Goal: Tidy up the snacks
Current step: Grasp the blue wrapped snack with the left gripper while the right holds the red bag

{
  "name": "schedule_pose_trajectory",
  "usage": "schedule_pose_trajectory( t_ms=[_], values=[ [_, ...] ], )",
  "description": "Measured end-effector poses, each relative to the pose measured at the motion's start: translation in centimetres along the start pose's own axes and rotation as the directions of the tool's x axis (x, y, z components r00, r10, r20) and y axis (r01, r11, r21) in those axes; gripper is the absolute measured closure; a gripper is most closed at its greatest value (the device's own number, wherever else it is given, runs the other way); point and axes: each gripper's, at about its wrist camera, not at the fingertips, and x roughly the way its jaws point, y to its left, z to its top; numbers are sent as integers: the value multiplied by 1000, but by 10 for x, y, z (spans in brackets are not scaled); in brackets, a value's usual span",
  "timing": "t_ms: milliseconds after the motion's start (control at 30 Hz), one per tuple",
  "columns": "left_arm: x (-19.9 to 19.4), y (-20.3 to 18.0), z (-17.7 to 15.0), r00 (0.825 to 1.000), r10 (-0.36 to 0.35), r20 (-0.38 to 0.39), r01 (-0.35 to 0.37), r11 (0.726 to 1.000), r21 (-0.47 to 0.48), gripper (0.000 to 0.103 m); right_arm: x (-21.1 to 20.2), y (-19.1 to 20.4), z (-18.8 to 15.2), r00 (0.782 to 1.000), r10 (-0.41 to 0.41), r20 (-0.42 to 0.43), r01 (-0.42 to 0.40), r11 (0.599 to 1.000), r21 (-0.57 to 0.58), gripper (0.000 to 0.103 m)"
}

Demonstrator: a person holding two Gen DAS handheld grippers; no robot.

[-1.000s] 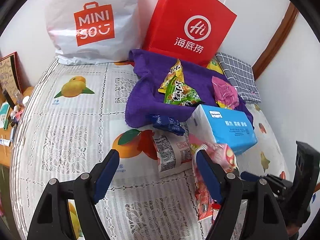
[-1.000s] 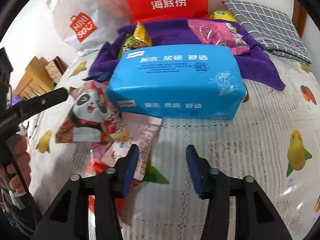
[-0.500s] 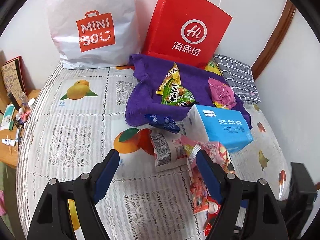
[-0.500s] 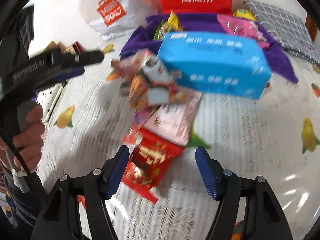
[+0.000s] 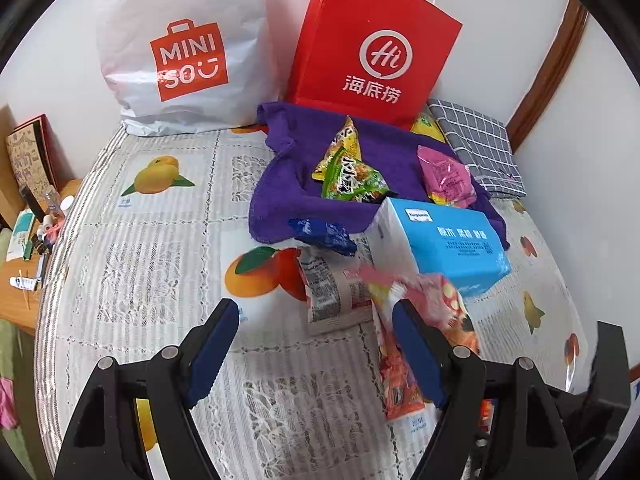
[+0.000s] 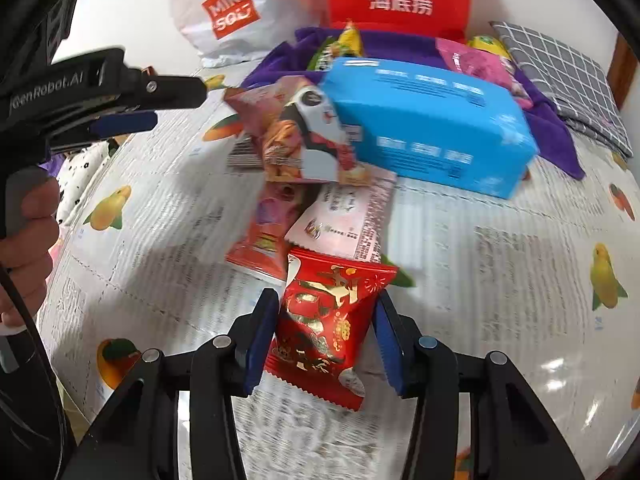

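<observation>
The right gripper [image 6: 326,338], its jaws just closed, pinches a red gold-printed snack packet [image 6: 328,324] at the near edge of the pile on the fruit-print tablecloth [image 6: 500,280], presumably to sort it, while the left gripper [image 5: 316,344] hovers spread and empty.

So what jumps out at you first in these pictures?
The red snack packet squeezed between the right gripper's blue jaws, which have just been closing on it, low in the right view. Behind it lie a bright blue tissue pack and a red paper bag against the wall.
</observation>
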Motion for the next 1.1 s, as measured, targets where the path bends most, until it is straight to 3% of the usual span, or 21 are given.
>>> schedule_pose_trajectory(
  t_ms=[133, 267, 600, 700, 800, 1100],
  values=[
    [10, 3, 10, 1000, 14, -12, -15, 999, -29, 26, -9, -24, -3, 1000, -17, 13, 16, 1000, 26, 56],
    [24, -6, 24, 998, 54, -14, -54, 998, 12, 26, -14, -50, -5, 999, -41, 20, 40, 998, 46, 61],
    [78, -29, 47, 990, 132, -59, -126, 987, 99, 28, -14, -106, 1, 995, -82, 54, 75, 990, 120, 61],
    [90, -32, 47, 984, 160, -79, -150, 982, 118, 39, -11, -112, 3, 996, -72, 51, 66, 991, 117, 61],
    [100, -28, 46, 984, 132, -118, -121, 988, 92, 55, -7, -111, 4, 996, -78, 53, 73, 992, 105, 61],
    [78, -19, 39, 991, 103, -90, -99, 994, 57, 57, -10, -112, 5, 994, -79, 77, 71, 992, 101, 64]
  ],
)
